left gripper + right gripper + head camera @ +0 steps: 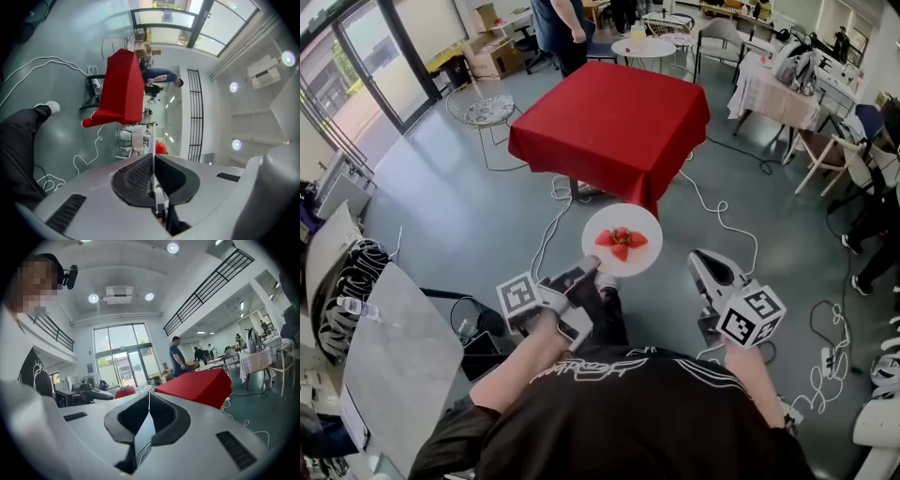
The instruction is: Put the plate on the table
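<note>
At the top of the frame we see a person [561, 23] standing beside a round white table [643, 47], with cardboard boxes [492, 56] further left. Glass doors [356, 66] fill the upper left, with a wire side table [481, 110] near them. White cables [561, 190] trail across the grey floor [441, 206], and a grey panel [389, 356] sits at lower left.

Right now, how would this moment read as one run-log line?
left claw: shut on plate rim | right claw: shut, empty | plate: in the air, strawberries on it | red table: ahead, plate not yet on it
</note>
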Demonstrator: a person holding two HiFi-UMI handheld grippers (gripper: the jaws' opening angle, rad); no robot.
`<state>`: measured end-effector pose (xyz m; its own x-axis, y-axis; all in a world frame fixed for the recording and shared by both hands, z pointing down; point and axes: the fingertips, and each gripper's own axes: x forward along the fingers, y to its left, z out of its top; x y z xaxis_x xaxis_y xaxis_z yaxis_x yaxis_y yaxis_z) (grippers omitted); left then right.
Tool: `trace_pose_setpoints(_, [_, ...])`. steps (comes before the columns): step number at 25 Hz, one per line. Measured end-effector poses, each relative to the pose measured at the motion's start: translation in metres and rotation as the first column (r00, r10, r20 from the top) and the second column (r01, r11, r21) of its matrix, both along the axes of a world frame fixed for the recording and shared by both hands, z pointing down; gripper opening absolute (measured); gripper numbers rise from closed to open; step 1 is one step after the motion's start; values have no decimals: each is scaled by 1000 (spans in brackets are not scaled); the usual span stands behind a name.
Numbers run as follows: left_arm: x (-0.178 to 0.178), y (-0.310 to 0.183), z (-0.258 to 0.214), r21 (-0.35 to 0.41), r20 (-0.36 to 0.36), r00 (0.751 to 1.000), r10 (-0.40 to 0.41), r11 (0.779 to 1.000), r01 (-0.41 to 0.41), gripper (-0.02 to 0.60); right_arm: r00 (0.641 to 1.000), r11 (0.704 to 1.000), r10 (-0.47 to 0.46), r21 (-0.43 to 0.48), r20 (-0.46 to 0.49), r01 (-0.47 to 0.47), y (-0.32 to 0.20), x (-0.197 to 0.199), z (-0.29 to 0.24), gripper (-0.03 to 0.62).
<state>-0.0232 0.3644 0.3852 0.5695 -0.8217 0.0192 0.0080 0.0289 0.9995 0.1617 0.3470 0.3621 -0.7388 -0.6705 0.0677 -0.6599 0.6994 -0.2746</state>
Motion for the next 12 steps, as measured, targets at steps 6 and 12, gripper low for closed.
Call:
trace_pose_setpoints(6, [-9, -44, 13, -23, -14, 1000, 15, 1000, -16, 16, 1000, 1000, 3, -28, 15, -2, -44, -12, 14, 8])
trace_pose_setpoints(12, [-27, -124, 22, -43, -26, 999, 28, 999, -29, 15, 1000, 998, 16, -66, 3, -16, -115, -28, 25, 8])
